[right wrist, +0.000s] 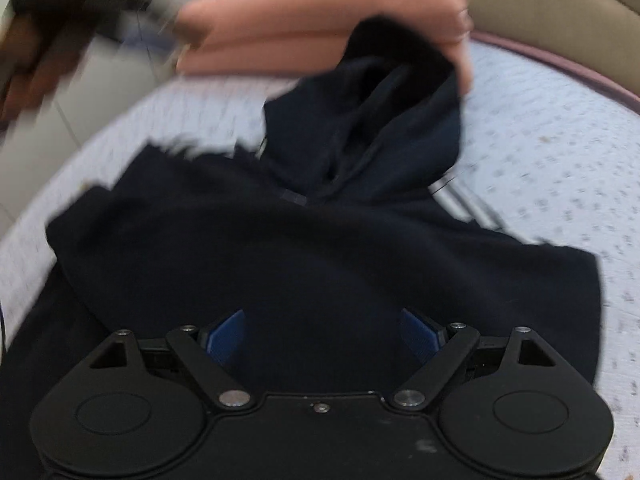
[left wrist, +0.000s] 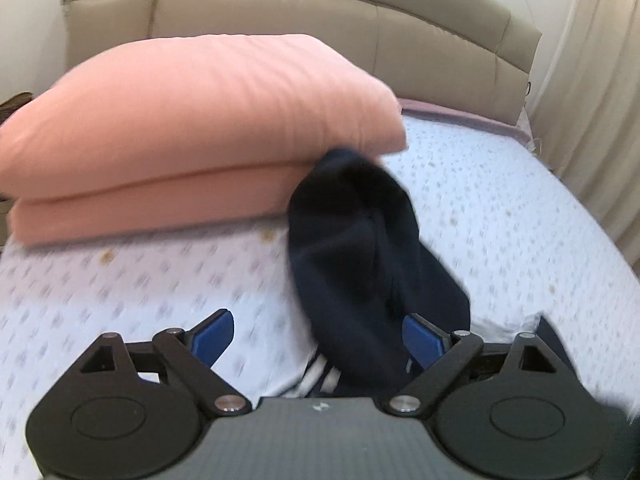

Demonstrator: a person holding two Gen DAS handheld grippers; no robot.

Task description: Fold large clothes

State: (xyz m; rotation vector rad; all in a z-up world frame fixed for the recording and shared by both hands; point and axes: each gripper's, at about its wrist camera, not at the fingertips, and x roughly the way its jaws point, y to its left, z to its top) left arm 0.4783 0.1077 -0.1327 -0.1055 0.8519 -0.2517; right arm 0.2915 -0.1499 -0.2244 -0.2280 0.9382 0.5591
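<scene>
A: Lying on the patterned bedsheet (right wrist: 560, 152), the dark navy hoodie (right wrist: 304, 264) is spread out, its hood (right wrist: 372, 120) against the folded pink quilt (left wrist: 192, 120).

B: Grippers?

A: Left gripper (left wrist: 316, 340) jaws wide, hood cloth between them, pads not pressing. Right gripper (right wrist: 322, 338) wide above the body, holding nothing.

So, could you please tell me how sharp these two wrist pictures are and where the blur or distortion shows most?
Left wrist view: the bedsheet is streaked by motion blur, the left gripper stays crisp, and the headboard bows from fisheye. Right wrist view: blurrier still, worst at the upper left; the dark hoodie has smeared edges, while the right gripper is sharp.
</scene>
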